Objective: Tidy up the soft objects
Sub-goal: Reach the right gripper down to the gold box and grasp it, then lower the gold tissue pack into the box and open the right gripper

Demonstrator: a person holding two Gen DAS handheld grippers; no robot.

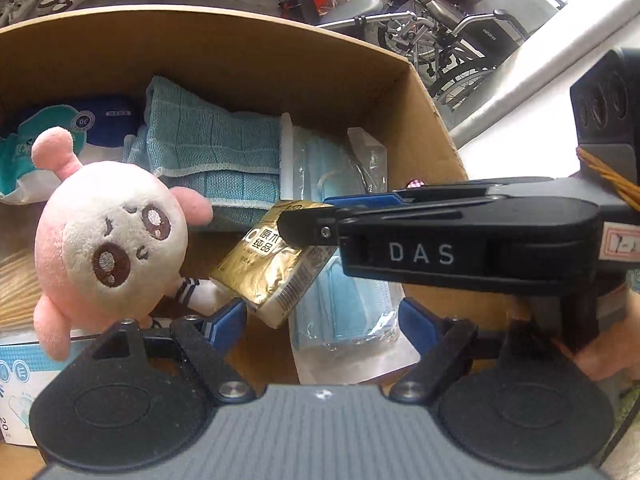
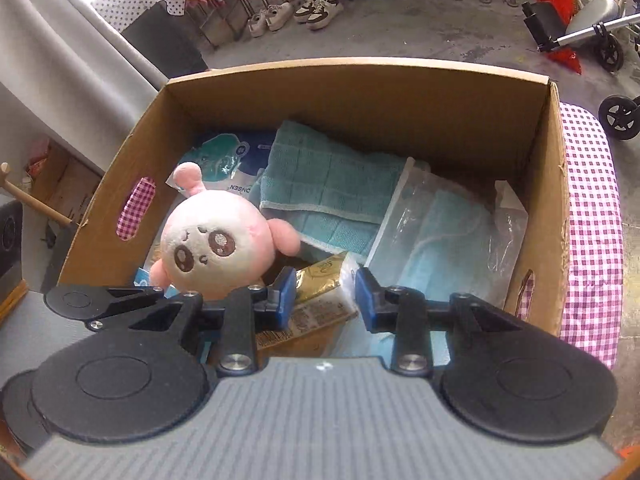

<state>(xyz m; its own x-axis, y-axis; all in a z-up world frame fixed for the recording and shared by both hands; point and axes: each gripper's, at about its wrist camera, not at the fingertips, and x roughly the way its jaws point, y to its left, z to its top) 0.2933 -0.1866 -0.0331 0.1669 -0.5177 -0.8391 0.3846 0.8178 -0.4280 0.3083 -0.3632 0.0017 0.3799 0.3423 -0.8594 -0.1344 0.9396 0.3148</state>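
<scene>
Plush toy [image 1: 108, 240]: where does it lie? (first inspector)

Inside the cardboard box [image 1: 240, 52], at its left side, face upward and tilted. It leans partly on a white and blue carton [image 1: 20, 368]. (second inspector)

Other contents of the box? (first)

A folded teal towel [image 1: 208, 140] lies against the far wall. A blue and teal packet [image 1: 60, 128] is in the far left corner. Clear bags of blue face masks [image 1: 344, 308] lie on the right side. A gold tissue pack [image 1: 272, 276] sits tilted between the toy and the masks. (second)

Right gripper [image 2: 325, 294]? (first)

Its jaws are narrowed and pinch the gold tissue pack near one end. The pack sits between the blue pads. Seen from the left wrist, it hangs aslant from the tips, above the masks. (second)

Left gripper [image 1: 322, 316]? (first)

Jaws spread wide, gripping nothing. It is poised over the box, between the toy and the mask bags, with the right gripper crossing in front of it. (second)

Surroundings? (first)

The box stands on a purple checked cloth [image 2: 592, 220]. (second)
</scene>
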